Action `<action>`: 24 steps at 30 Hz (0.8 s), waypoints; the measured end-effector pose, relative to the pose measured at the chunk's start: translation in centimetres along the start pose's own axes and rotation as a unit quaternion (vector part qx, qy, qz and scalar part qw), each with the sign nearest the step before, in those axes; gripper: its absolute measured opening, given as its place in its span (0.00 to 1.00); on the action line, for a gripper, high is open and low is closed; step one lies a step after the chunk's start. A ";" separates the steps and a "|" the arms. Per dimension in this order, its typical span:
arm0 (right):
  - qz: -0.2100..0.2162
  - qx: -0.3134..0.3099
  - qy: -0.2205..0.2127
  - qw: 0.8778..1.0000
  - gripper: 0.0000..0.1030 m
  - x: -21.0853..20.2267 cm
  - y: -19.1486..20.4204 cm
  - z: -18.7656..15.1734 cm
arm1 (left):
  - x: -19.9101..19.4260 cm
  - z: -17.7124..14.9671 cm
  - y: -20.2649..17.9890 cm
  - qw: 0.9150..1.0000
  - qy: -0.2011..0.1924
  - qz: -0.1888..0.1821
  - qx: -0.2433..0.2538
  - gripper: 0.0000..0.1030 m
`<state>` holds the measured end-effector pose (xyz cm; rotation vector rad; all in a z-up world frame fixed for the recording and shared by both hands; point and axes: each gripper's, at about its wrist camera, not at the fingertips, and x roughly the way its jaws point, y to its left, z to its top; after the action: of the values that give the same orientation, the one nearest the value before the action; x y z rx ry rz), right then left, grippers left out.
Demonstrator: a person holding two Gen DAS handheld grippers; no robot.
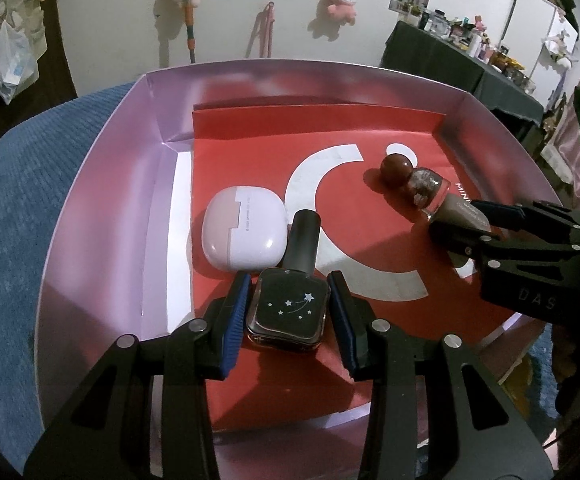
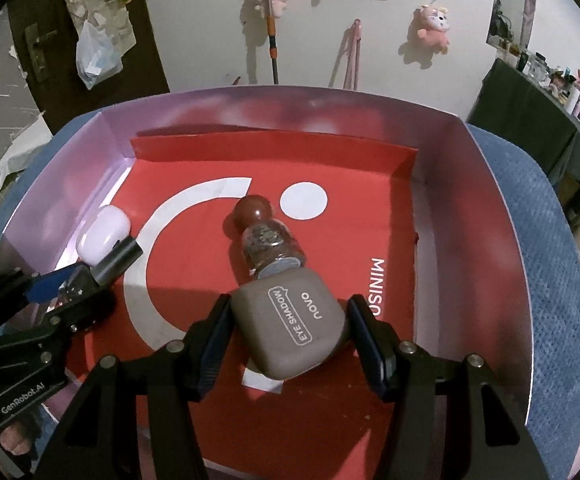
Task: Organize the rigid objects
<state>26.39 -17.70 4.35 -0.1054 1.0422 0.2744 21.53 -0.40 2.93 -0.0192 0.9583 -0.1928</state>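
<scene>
Left gripper (image 1: 288,312) clamped on the dark nail polish bottle (image 1: 288,312), pads on both flat sides, cap pointing ahead toward the pale earbud case (image 1: 238,234) just beyond. Right gripper (image 2: 288,334) grips the brown eye shadow case (image 2: 293,330) cornerwise, the pads meeting its corners. Touching that case's far end lies a small jar with a round brown cap (image 2: 264,232). All sit on red paper (image 2: 194,160) inside the pink box (image 2: 489,208). Risk: the cornerwise hold may twist or slip; lifting could roll the jar.
</scene>
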 end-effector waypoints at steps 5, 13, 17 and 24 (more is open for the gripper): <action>0.003 0.004 -0.001 1.000 0.59 0.1 0.1 0.1 | 0.0 0.0 0.0 1.000 0.001 -0.002 -0.003 0.36; 0.012 0.014 -0.002 1.000 0.59 0.1 -0.3 0.1 | 0.0 0.1 0.1 1.000 0.000 -0.003 -0.006 0.36; 0.013 0.015 -0.002 1.000 0.59 0.1 -0.4 0.1 | 0.0 0.1 0.2 1.000 0.000 -0.002 -0.006 0.36; 0.015 0.016 -0.004 1.000 0.60 -0.1 -0.6 0.0 | -0.6 0.2 0.0 1.000 -0.012 0.011 0.006 0.38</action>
<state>26.46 -18.30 4.41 -0.0591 1.0399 0.2848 21.38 -0.28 3.49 0.0003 0.9326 -0.1778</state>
